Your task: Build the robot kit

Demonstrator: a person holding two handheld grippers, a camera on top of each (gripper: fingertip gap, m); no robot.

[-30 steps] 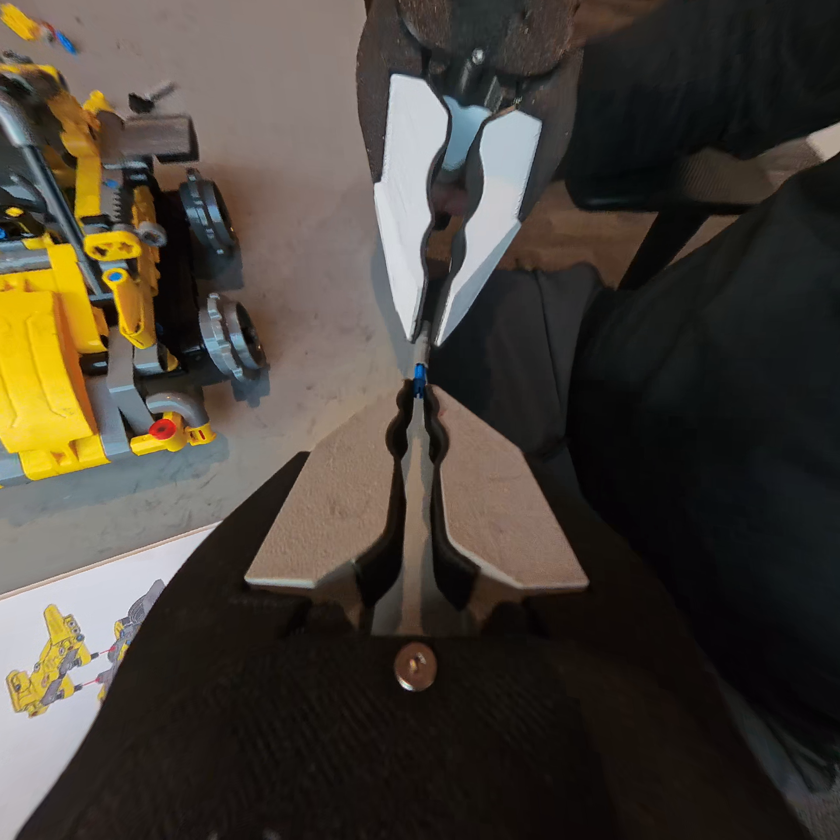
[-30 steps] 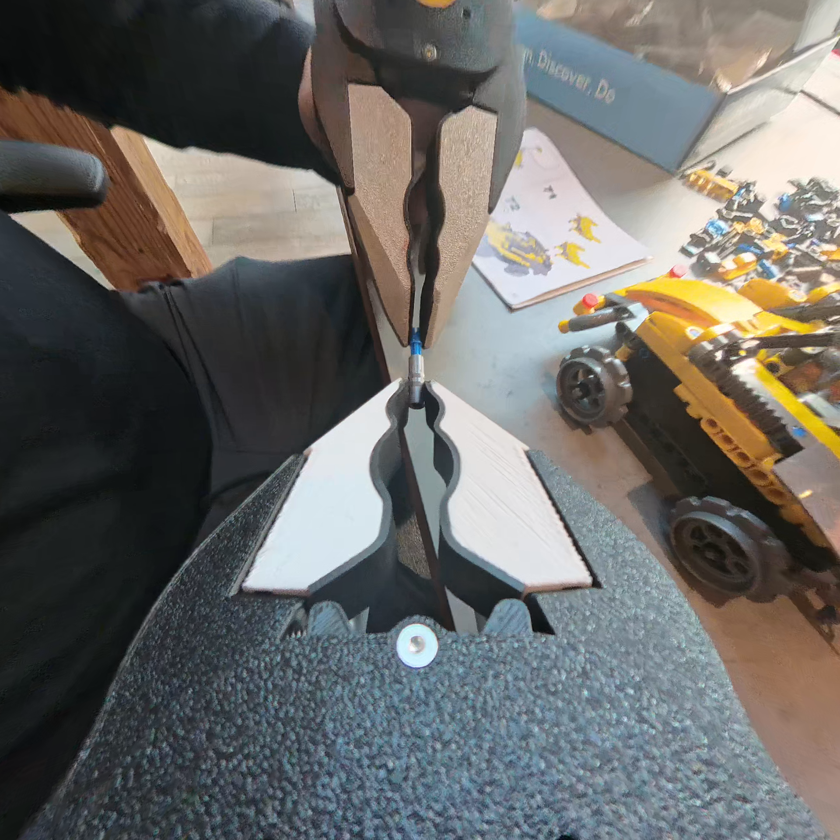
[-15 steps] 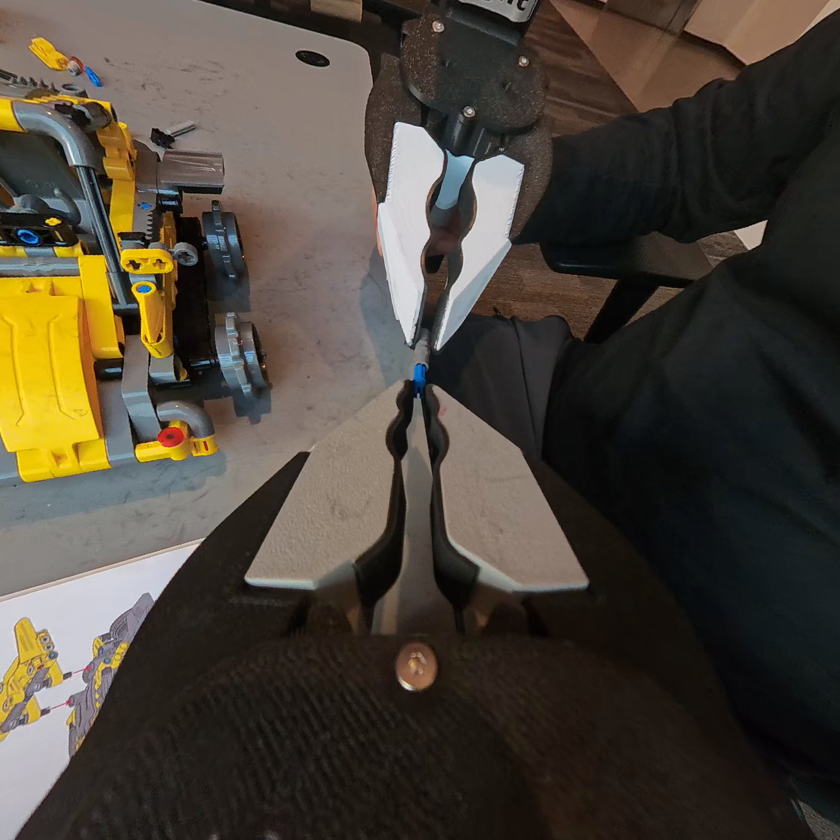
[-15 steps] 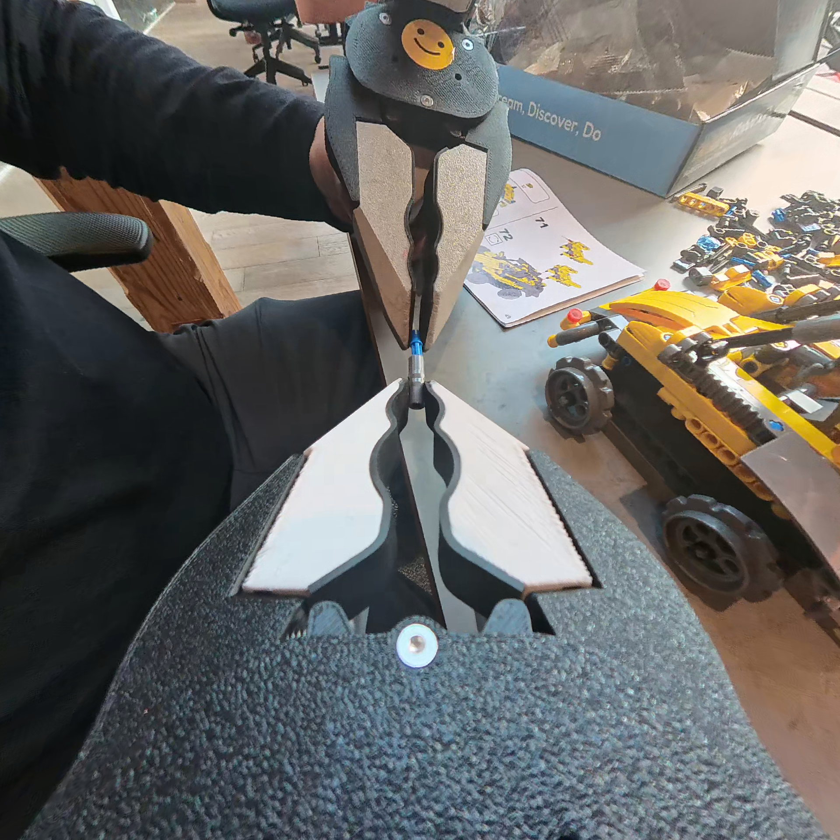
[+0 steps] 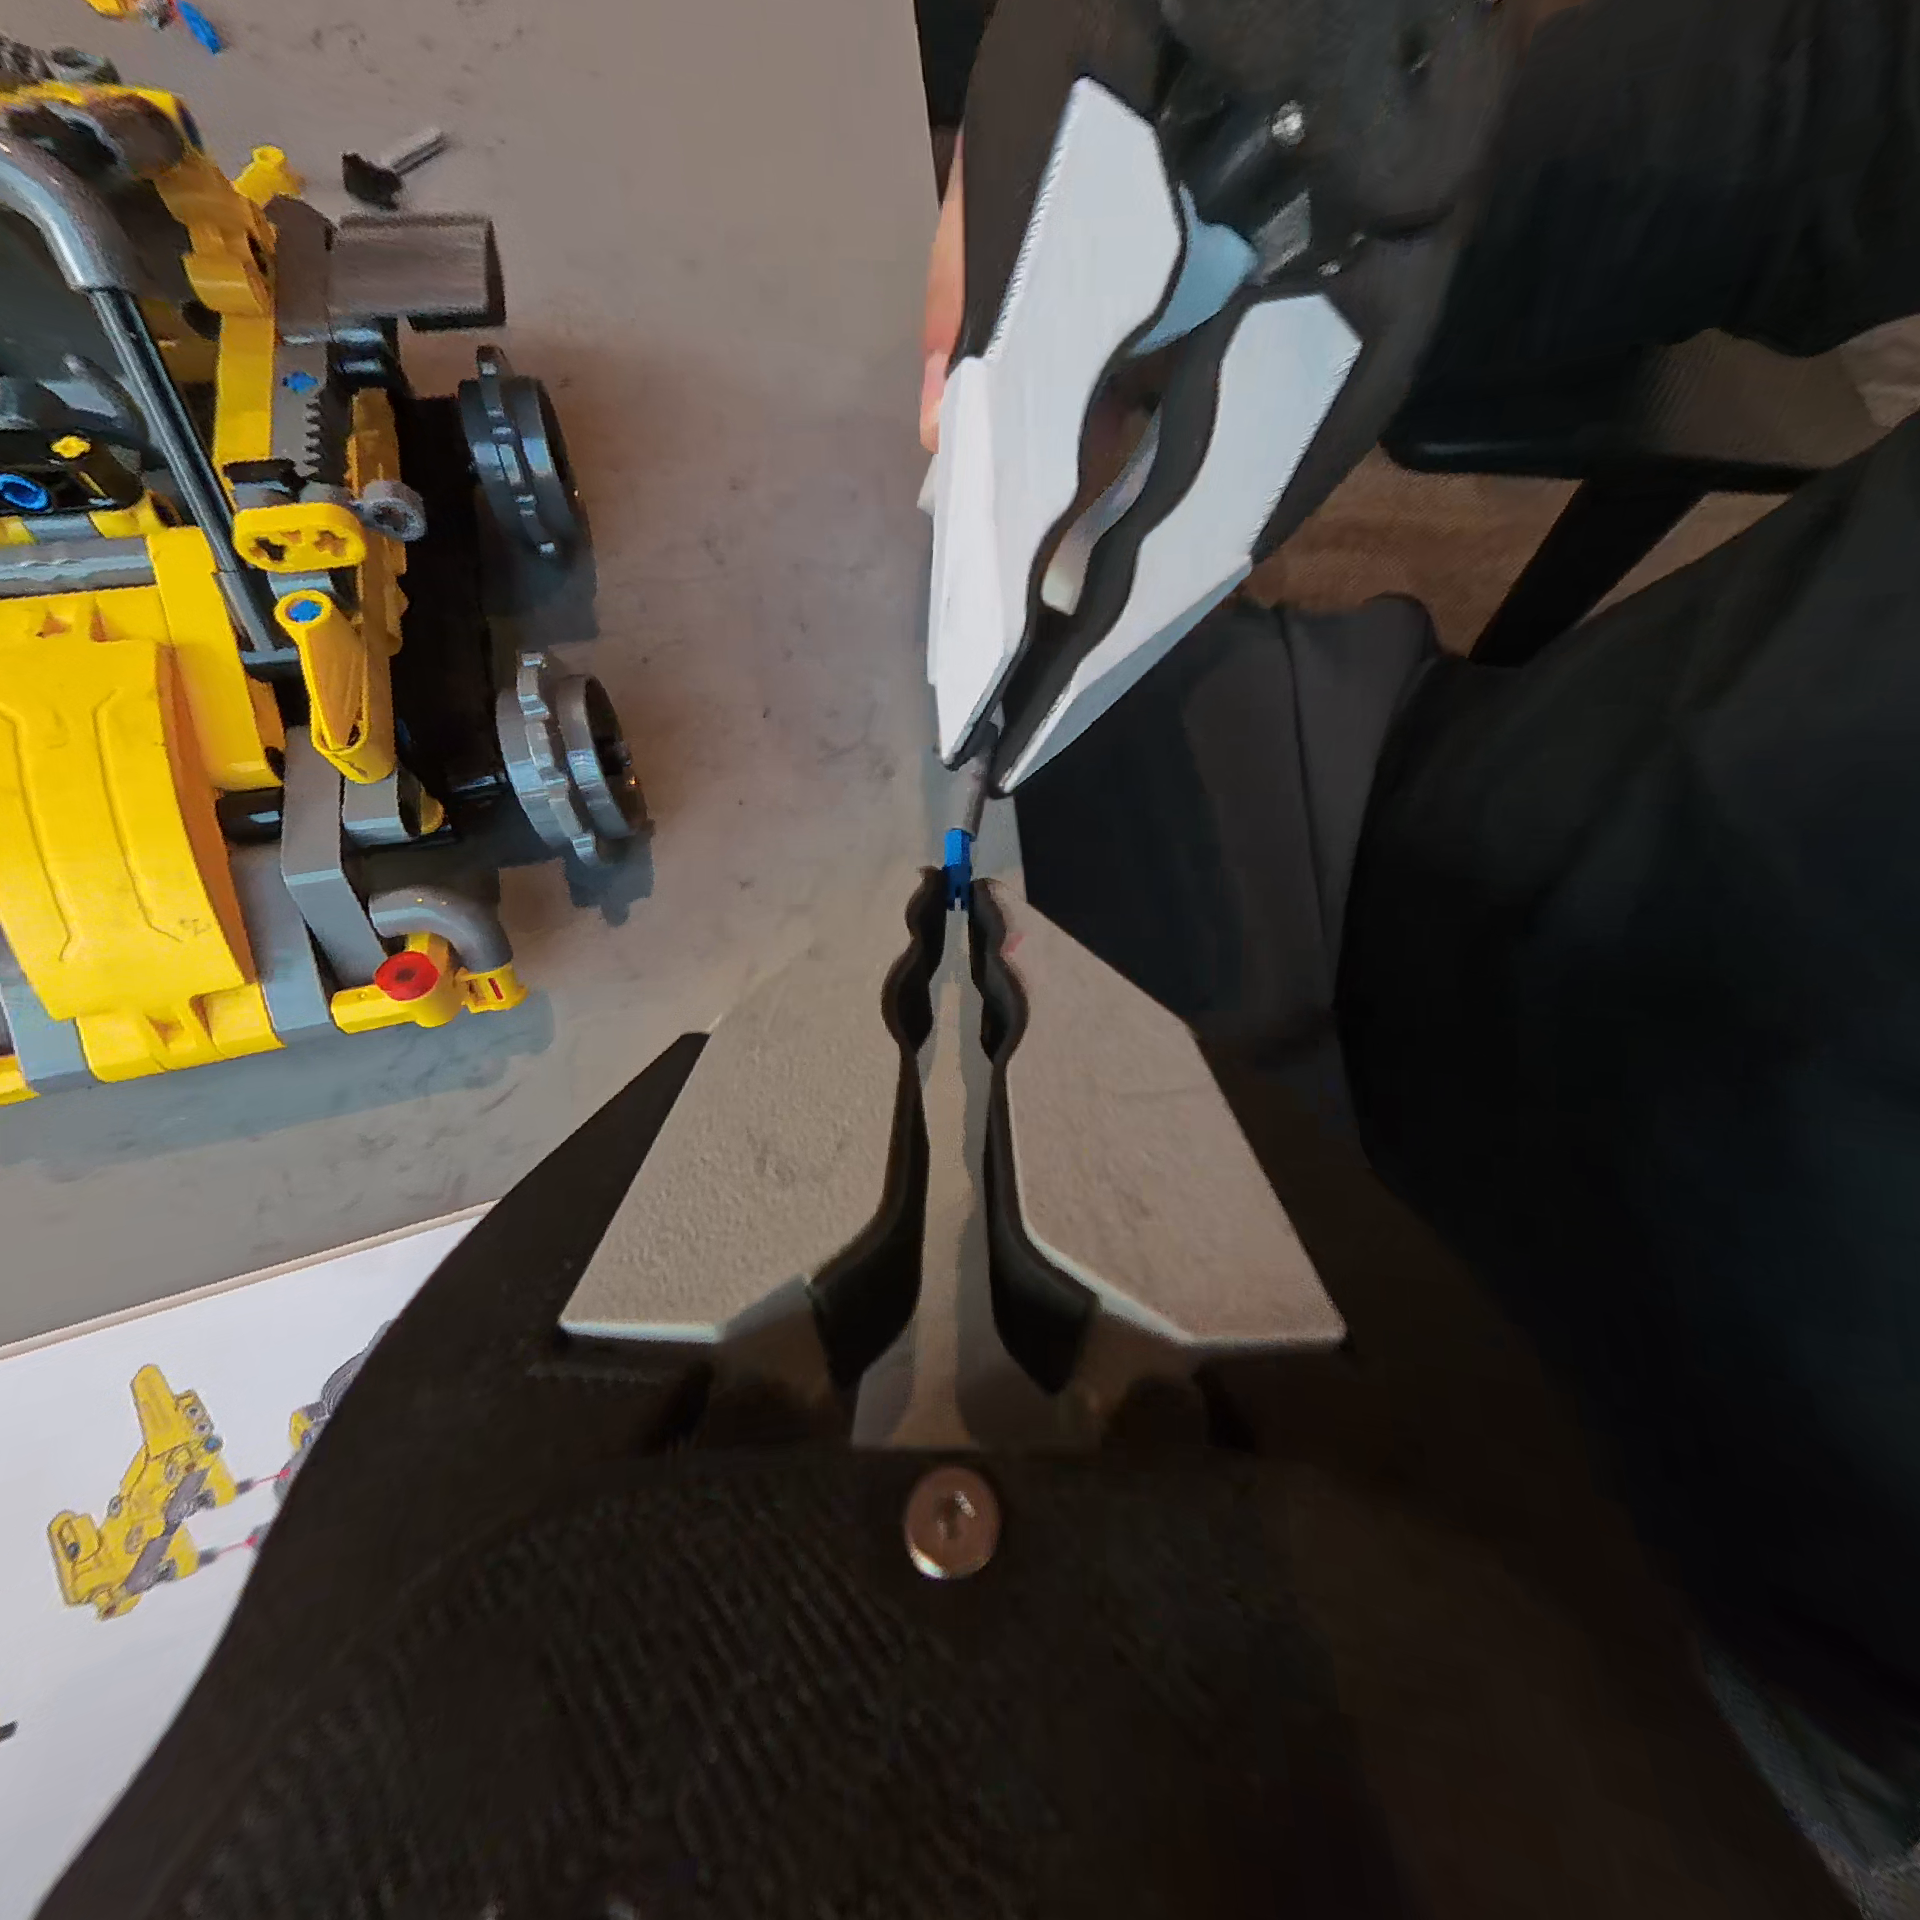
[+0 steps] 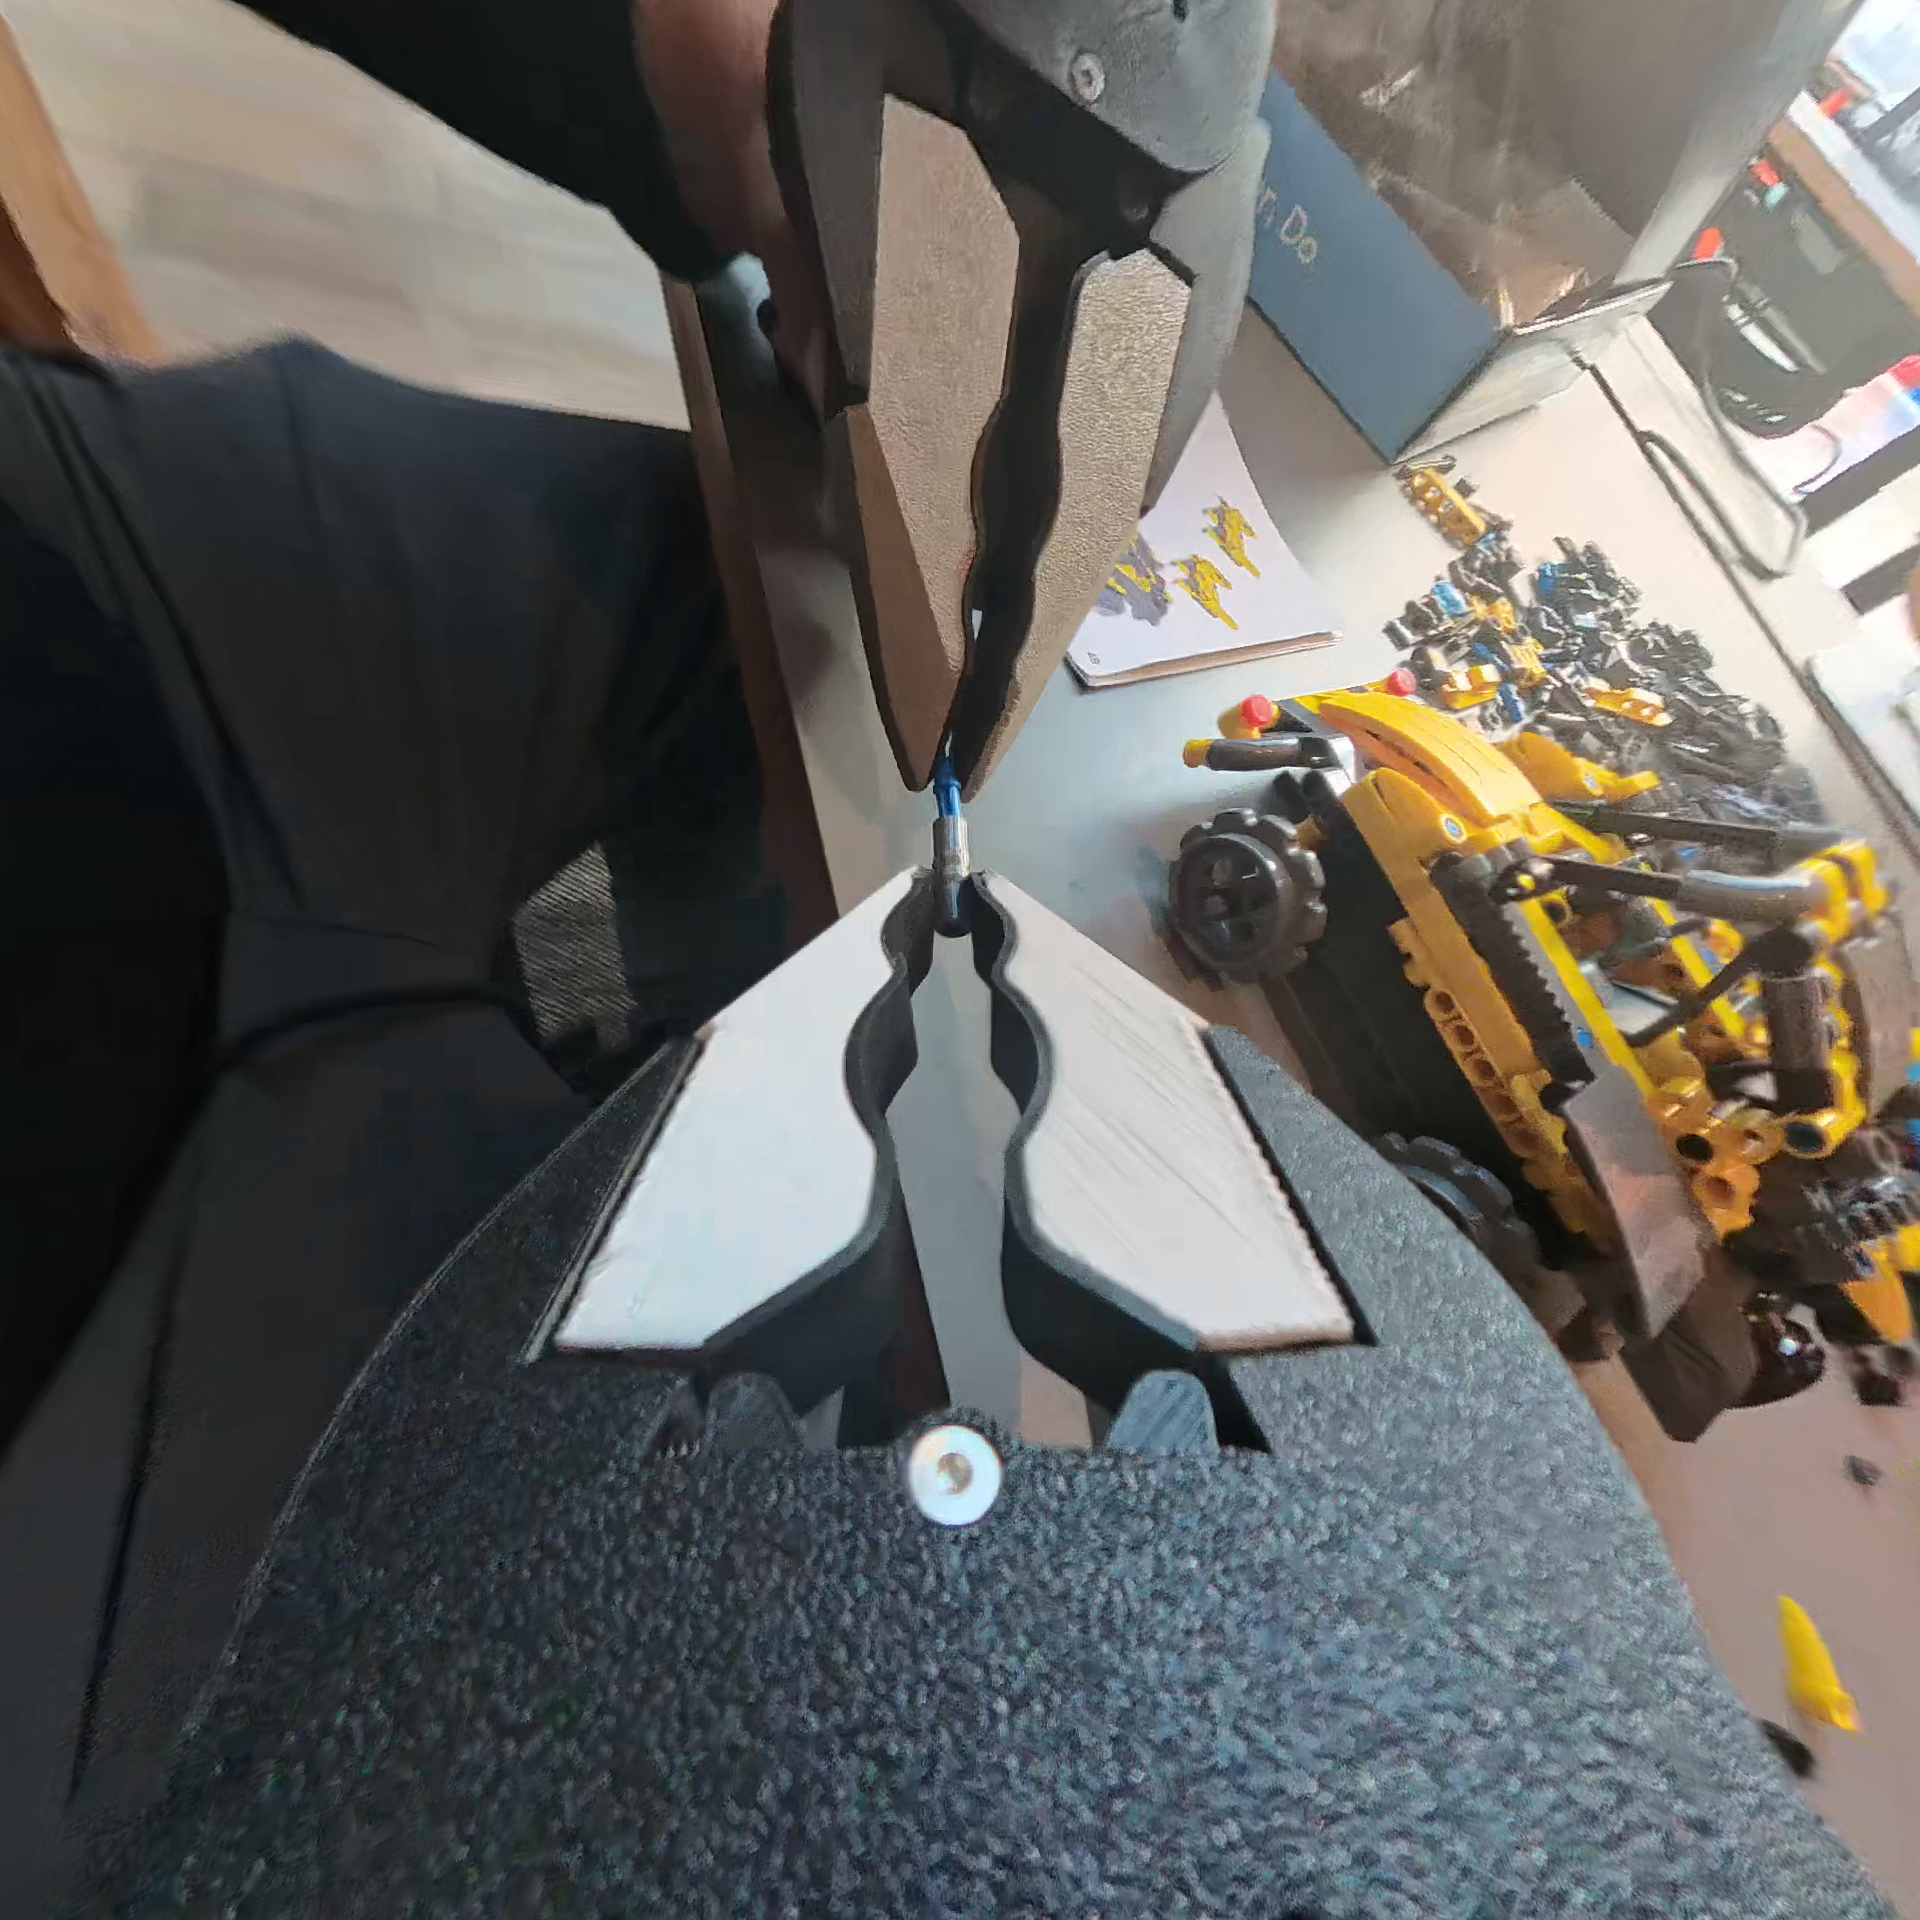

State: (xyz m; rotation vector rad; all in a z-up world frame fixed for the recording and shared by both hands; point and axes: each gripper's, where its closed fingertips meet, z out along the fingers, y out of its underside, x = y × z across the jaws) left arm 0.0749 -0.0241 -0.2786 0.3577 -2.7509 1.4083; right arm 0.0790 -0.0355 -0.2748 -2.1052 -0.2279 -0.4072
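In the left wrist view, a white instruction booklet (image 5: 125, 1475) with yellow model drawings lies at the lower left on the grey tabletop (image 5: 727, 312), and above it stands a yellow and grey brick-built vehicle (image 5: 208, 727) with dark toothed wheels on its right side. Just right of the tabletop's edge, the left claw (image 5: 957, 902) is pressed together on the blue end of a small pin (image 5: 956, 847), pinching it at the very tips. The pin's grey end runs up into the right claw (image 5: 982, 774), which comes down from the upper right, tilted, its tips likewise clamped on the piece. Right of both claws are a person's dark clothing and part of a chair. In the right wrist view, dark clothing and a wooden leg fill the left; near the middle the right claw (image 6: 951, 906) grips the grey end of the pin (image 6: 950, 821), while the left claw (image 6: 948, 774) above nips the blue end, so the pin bridges the two, held off the tabletop (image 6: 1039, 790). Farther right lie the booklet (image 6: 1195, 592), the vehicle (image 6: 1558, 987), a scatter of loose small parts (image 6: 1558, 644), and a blue box (image 6: 1382, 312) behind.
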